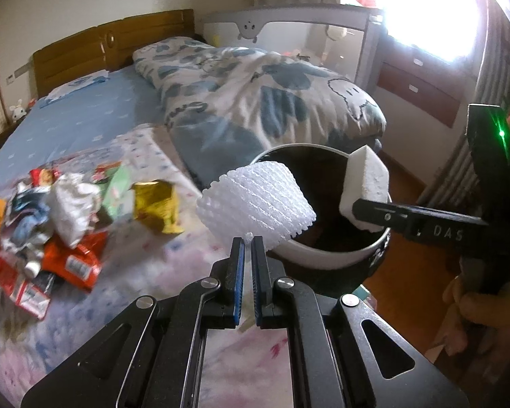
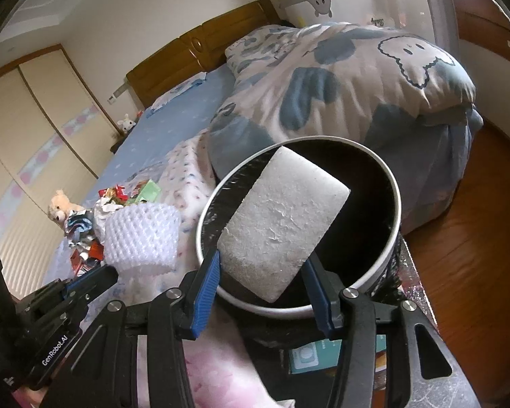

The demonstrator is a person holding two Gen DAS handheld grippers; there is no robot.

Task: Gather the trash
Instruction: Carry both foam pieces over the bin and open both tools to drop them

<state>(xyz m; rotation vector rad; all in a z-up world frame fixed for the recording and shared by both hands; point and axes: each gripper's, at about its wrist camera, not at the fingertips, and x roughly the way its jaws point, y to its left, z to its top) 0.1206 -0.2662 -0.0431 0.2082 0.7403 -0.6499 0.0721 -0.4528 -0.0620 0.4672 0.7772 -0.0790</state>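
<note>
White foam net [image 1: 255, 204] hangs pinched in our left gripper [image 1: 247, 243] beside the black bin [image 1: 340, 258]; our right gripper [image 2: 260, 272] clamps a foam block [image 2: 282, 234] over the bin's mouth, wrappers [image 1: 51, 221] heaped on the bed [image 1: 85, 125].

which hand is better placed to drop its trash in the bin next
Right, probably. Its tool holds the white foam block directly over the bin opening. The left tool pinches the foam net, which hangs only over the near rim.
</note>
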